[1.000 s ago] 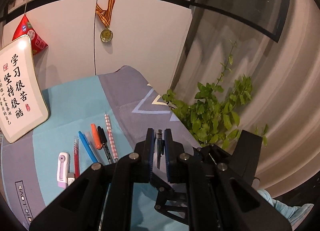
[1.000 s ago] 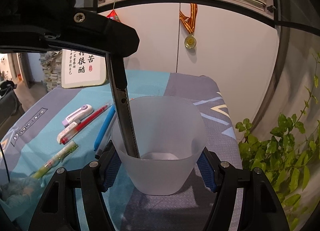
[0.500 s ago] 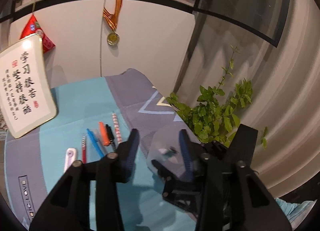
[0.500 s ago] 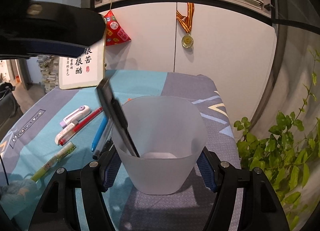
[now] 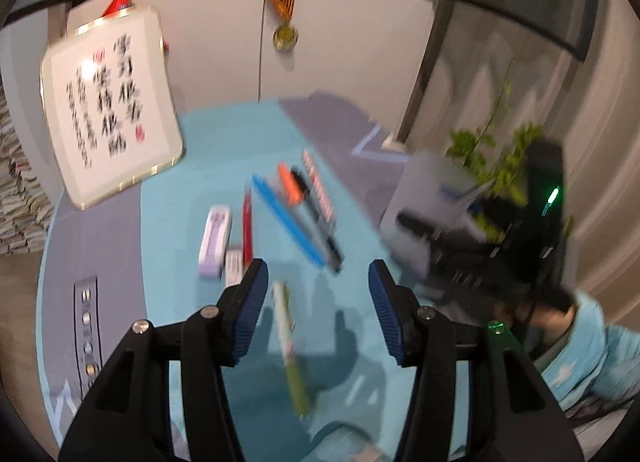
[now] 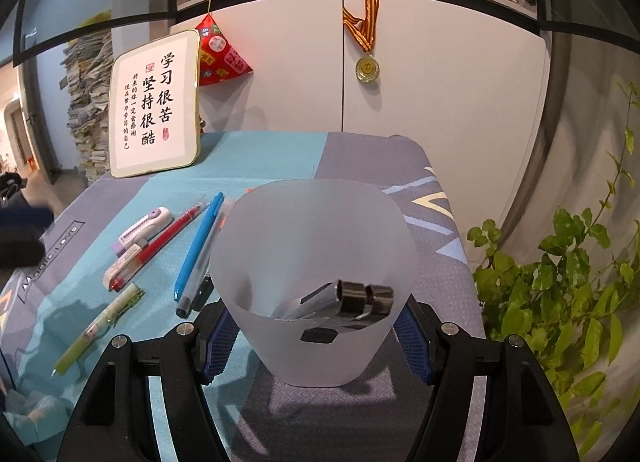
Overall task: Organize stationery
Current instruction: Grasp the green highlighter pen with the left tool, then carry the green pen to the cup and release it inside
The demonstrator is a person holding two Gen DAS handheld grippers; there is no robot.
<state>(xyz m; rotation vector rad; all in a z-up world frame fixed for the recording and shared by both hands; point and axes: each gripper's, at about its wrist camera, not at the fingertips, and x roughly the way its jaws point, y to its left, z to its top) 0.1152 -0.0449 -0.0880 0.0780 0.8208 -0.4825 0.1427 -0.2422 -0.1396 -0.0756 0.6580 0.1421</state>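
Note:
My right gripper [image 6: 316,336] is shut on a frosted plastic cup [image 6: 312,262] that stands on the cloth; a black utility knife [image 6: 344,298] lies inside it. The cup also shows blurred in the left wrist view [image 5: 432,198]. My left gripper [image 5: 316,298] is open and empty, above a green pen [image 5: 290,346]. Beyond it lie a red pen [image 5: 247,226], blue pen [image 5: 286,218], orange marker [image 5: 290,184], black pen [image 5: 316,214], patterned pen [image 5: 318,186] and lilac correction tape [image 5: 215,240]. The same pens show left of the cup in the right wrist view, among them the blue pen [image 6: 200,246].
A framed calligraphy board [image 6: 156,122] leans at the back left of the table. White cabinet doors with a hanging medal [image 6: 367,68] stand behind. A leafy plant [image 6: 560,282] is off the table's right edge. The cloth [image 6: 260,158] is teal and grey.
My left gripper opened, let the black knife drop into the cup, and swung left and down over the pens. The right gripper and cup have stayed put.

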